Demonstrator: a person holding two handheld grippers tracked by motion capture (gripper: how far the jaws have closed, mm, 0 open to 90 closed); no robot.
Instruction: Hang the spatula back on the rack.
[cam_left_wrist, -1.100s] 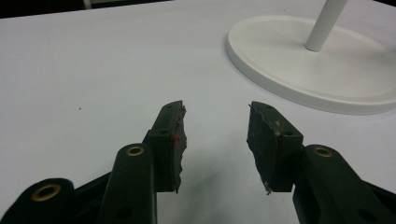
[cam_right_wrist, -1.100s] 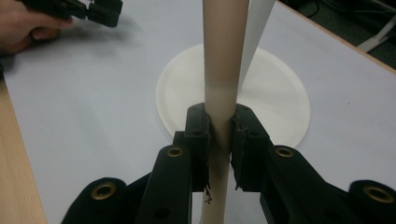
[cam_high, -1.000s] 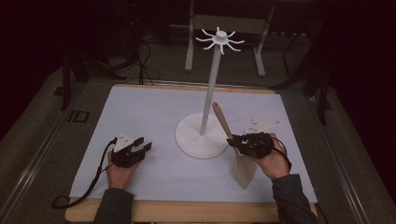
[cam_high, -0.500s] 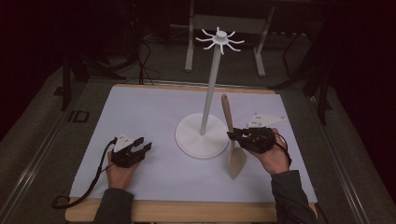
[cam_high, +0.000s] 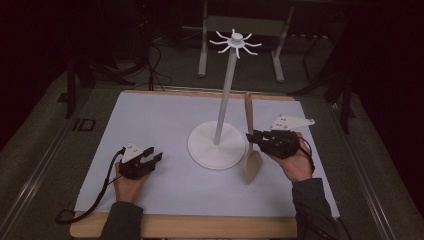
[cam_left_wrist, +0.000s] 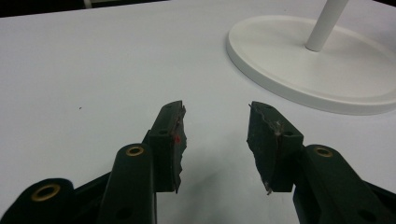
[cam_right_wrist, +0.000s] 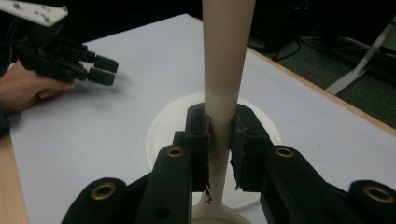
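One pale wooden spoon (cam_high: 251, 145) is the thing in hand: the right gripper (cam_high: 256, 137) has its two black jaws clamped on the spoon's narrow handle, just above the bowl. In the right gripper view the handle (cam_right_wrist: 225, 60) rises straight up between the pads, and both pads press against it with no gap. From the high view the spoon stands nearly upright, handle end up and bowl down, the bowl low over the white sheet covering the table (cam_high: 165, 120), just to the right of the round white base of the tall white stand (cam_high: 216, 144); whether the bowl touches the sheet is hard to tell. The right hand (cam_high: 295, 162) grasps the gripper from beneath, with its jaws pointing left toward the stand's thin pole.

The left gripper (cam_high: 152, 159) lies low over the sheet, well to the left of the stand's base. Its jaws stand apart about halfway, with bare white sheet between them in the left gripper view (cam_left_wrist: 217, 140). The left hand (cam_high: 127, 182) grips it from behind, the forearm coming in from the table's near wooden edge.
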